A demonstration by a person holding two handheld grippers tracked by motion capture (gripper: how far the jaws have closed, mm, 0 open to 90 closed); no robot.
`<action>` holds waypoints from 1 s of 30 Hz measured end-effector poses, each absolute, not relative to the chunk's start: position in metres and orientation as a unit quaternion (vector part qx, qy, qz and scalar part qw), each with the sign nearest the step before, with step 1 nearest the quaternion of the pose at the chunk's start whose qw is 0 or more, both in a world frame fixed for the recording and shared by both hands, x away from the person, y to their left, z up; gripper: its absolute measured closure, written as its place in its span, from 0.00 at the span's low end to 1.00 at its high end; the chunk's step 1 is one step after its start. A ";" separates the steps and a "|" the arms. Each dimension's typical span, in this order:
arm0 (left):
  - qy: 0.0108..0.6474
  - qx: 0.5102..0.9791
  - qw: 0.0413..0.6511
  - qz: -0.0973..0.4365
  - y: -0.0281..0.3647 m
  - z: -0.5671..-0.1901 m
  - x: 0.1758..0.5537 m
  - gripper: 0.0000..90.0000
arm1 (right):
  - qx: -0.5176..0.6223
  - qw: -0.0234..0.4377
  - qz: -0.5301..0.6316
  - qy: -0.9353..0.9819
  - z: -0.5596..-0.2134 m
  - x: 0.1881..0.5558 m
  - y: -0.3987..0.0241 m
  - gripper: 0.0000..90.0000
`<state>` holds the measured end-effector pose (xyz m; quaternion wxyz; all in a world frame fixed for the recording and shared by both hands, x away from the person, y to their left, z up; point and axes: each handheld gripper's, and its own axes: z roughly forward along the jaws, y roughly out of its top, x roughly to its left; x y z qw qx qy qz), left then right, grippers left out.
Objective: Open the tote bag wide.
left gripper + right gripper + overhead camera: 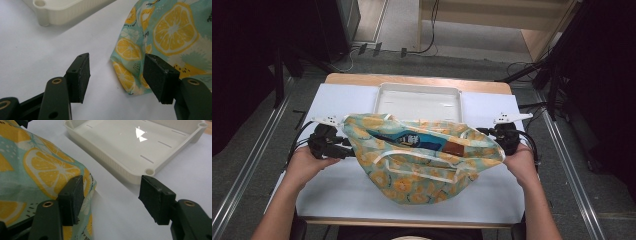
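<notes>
The fingers (79,78) of the left gripper (117,77) are seen spread wide, with bare white table (37,55) in the gap between them. A corner of the cloth bag (160,37) reaches into that gap from the right; its hem lies just beside the right-hand pad, and whether it touches that pad cannot be told. Nothing is clamped.

The fingers (72,197) of the right gripper (112,197) are likewise held wide apart. The bag's edge (45,170) lies against the left-hand pad, while the other pad stands over bare table, well clear of the fabric. No cloth is pinched between the pads.

All four pads are flat, matte black blocks with a slightly rough face, carried on dark green arms with brass-coloured rivets.

From the high view, the left gripper (343,142) is held at the bag's left end and the right gripper (492,132) at its right end, each in one hand. The bag (422,165) lies in the middle of the table, slumped and creased, wider than deep. Its fabric is thin and soft, pale teal printed with yellow lemon slices; white straps run across it, and a small brown patch is stitched near the top.

Behind the bag, a shallow white plastic tray (382,100) is set on the table, rectangular with rounded corners, ribbed outer walls and thin slots in its floor.
</notes>
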<state>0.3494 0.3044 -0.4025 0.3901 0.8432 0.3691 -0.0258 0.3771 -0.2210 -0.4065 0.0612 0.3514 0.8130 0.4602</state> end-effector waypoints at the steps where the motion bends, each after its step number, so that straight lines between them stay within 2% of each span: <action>1: 0.370 0.842 0.391 -0.027 0.304 -0.403 0.349 0.44 | 0.351 0.061 0.462 0.812 -0.406 0.377 -0.221 0.42; 8: 0.363 0.845 0.391 -0.032 0.306 -0.390 0.351 0.47 | 0.353 0.050 0.476 0.804 -0.397 0.378 -0.227 0.51; 11: 0.350 0.855 0.380 -0.038 0.305 -0.384 0.352 0.54 | 0.354 0.040 0.476 0.804 -0.389 0.378 -0.228 0.55; 14: 0.337 0.859 0.383 -0.044 0.302 -0.376 0.355 0.55 | 0.349 0.035 0.476 0.806 -0.381 0.378 -0.228 0.58; 17: 0.329 0.861 0.385 -0.044 0.302 -0.366 0.358 0.56 | 0.338 0.030 0.477 0.811 -0.370 0.378 -0.229 0.58; 25: 0.326 0.858 0.394 -0.054 0.301 -0.334 0.366 0.61 | 0.355 0.017 0.477 0.804 -0.337 0.378 -0.238 0.69; 30: 0.308 0.858 0.406 -0.058 0.300 -0.316 0.367 0.62 | 0.334 0.027 0.483 0.809 -0.316 0.370 -0.235 0.71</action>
